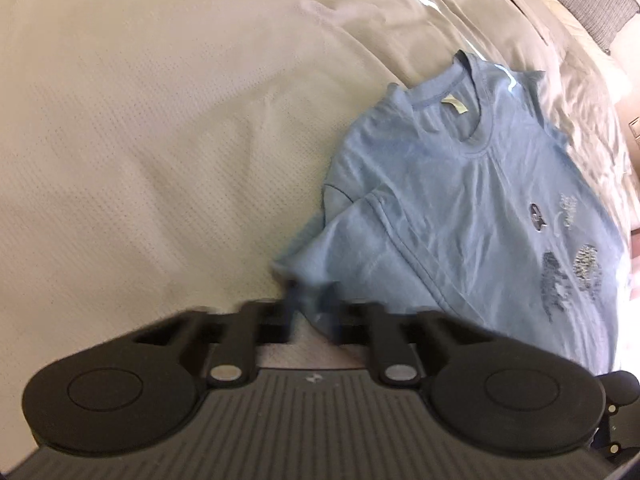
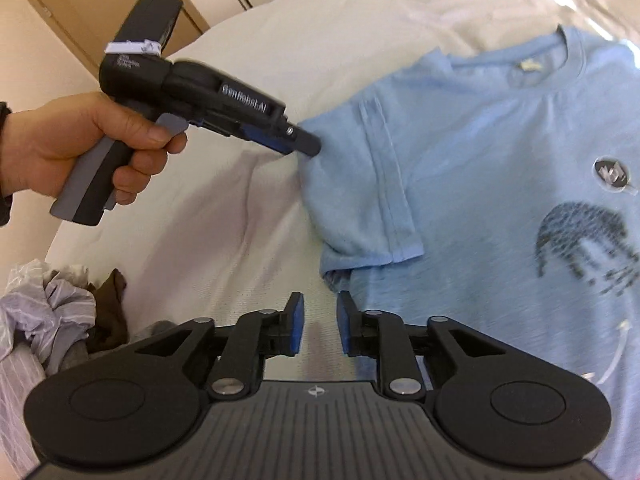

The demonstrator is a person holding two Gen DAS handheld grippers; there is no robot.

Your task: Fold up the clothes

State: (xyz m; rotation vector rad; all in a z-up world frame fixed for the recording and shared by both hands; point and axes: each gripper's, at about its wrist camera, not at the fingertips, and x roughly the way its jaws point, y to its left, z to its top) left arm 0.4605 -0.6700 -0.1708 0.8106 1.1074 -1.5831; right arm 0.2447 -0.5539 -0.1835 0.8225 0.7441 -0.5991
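Observation:
A light blue T-shirt [image 1: 460, 200] with a dark print lies front up on the white bed cover [image 1: 140, 120], its sleeve folded over the chest. My left gripper [image 1: 314, 312] is blurred, with blue cloth of the sleeve edge pinched between its jaws. In the right wrist view a hand [image 2: 80, 144] holds that left gripper [image 2: 310, 146], whose tip is at the outer edge of the T-shirt [image 2: 480, 160] near the shoulder. My right gripper [image 2: 320, 322] stands open over the bed cover [image 2: 240, 220], just beside the shirt's side edge below the sleeve, with nothing between its blue pads [image 2: 297, 320].
A pile of crumpled clothes [image 2: 52, 312], striped and brown, lies at the bed's left edge. Wooden doors [image 2: 92, 4] stand behind the bed. A grey pillow [image 1: 592, 0] lies at the far right corner. The bed cover stretches wide to the left of the shirt.

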